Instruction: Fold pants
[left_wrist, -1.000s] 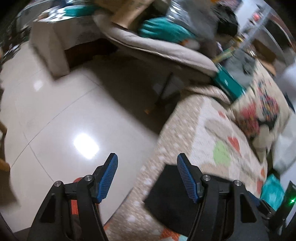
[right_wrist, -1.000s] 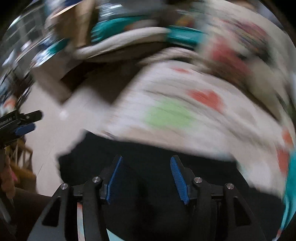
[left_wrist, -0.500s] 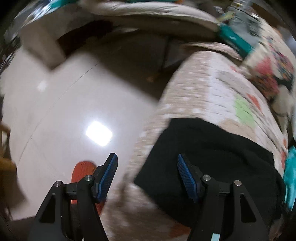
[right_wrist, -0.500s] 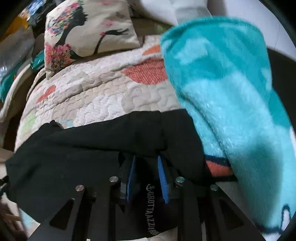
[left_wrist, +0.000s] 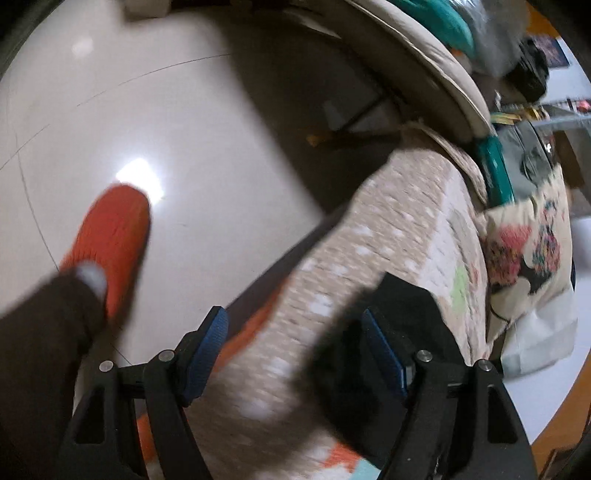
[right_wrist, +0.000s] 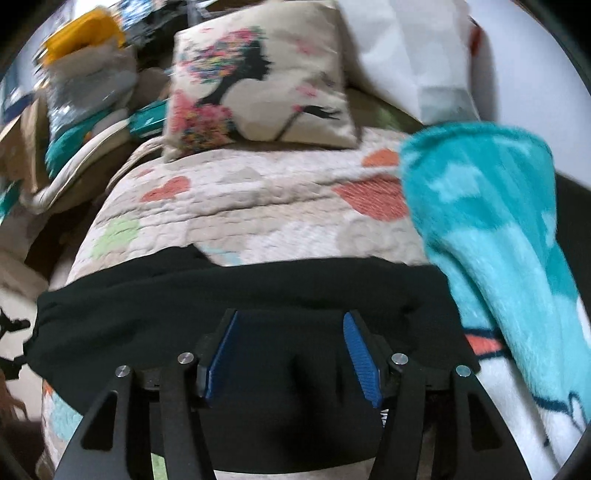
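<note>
Pants (right_wrist: 229, 295): one black pair, lying as a broad dark band across the near edge of the quilted cover (right_wrist: 266, 199) on the bed; in the left wrist view the same black cloth (left_wrist: 417, 321) sits at the cover's corner, blurred. Right gripper (right_wrist: 291, 354): its two blue-padded fingers (right_wrist: 360, 356) stand apart above the black cloth, a raised crease of which shows between them; whether the pads touch the cloth cannot be told. Left gripper (left_wrist: 295, 350): two blue-padded fingers (left_wrist: 208, 345) wide apart, holding nothing, one over the floor side and the other in front of the pants, with the cover's edge (left_wrist: 373, 258) between them. One printed cushion (right_wrist: 258, 85) rests upright at the far side of the cover, touching it. One turquoise fleece blanket (right_wrist: 495, 236) lies along the right of the bed, its edge just beside the pants. One orange shoe (left_wrist: 110, 236) stands on the glossy tiled floor (left_wrist: 166, 103), below a dark trouser leg (left_wrist: 40, 339). No open container with visible contents can be made out; the clutter beyond the cushion is too blurred to name.
</note>
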